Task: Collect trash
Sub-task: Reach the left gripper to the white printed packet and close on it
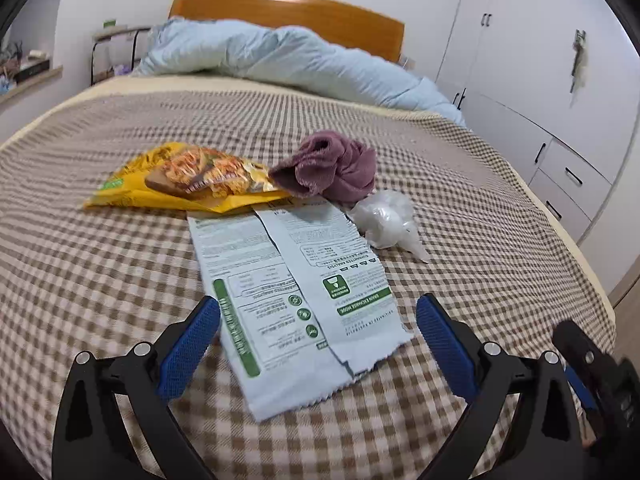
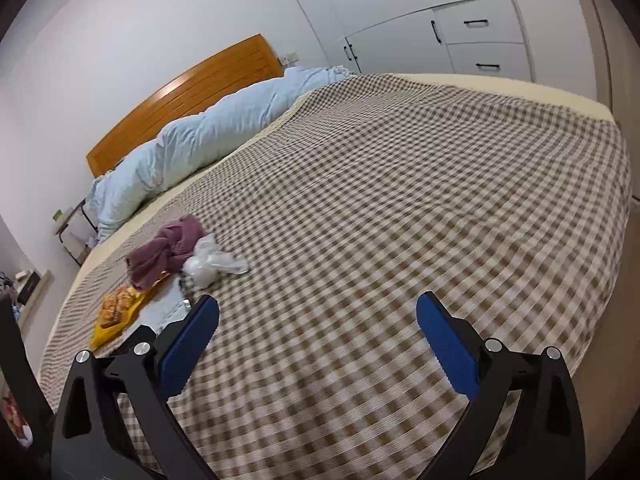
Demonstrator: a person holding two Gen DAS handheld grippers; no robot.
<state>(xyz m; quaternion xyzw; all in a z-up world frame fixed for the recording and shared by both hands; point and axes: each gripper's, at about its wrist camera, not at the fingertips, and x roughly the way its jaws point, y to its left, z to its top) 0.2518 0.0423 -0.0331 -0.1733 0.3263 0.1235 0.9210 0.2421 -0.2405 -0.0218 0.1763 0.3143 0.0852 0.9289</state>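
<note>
I hold my left gripper (image 1: pixel 318 312) low over the near end of the pale torn wrapper (image 1: pixel 296 292), jaws spread wide with a blue pad on either side of it, gripping nothing. My guess is I've lined up on this piece because it lies flat on the checked bedspread (image 1: pixel 100 264), and the torn edge closest to me gives the jaws something to bite.

Taking that wrapper as my landmark: the yellow snack bag (image 1: pixel 188 182) lies just beyond its far end and to the left, touching or overlapping that end. The purple cloth (image 1: pixel 330 166) sits bunched past the far end, resting against the snack bag's open mouth. The crumpled clear plastic (image 1: pixel 386 220) lies just to the wrapper's right, near its far half. All the trash is in one tight cluster, which I judge will make collecting quick, though the cloth may not be rubbish at all.

My right gripper (image 2: pixel 318 312) hangs well to the right of the wrapper over bare bedspread, jaws likewise spread and empty. I judge it is waiting clear so it doesn't crowd the left one. The blue duvet (image 1: pixel 280 56) is heaped far beyond the wrapper, against the wooden headboard (image 1: pixel 288 10).
</note>
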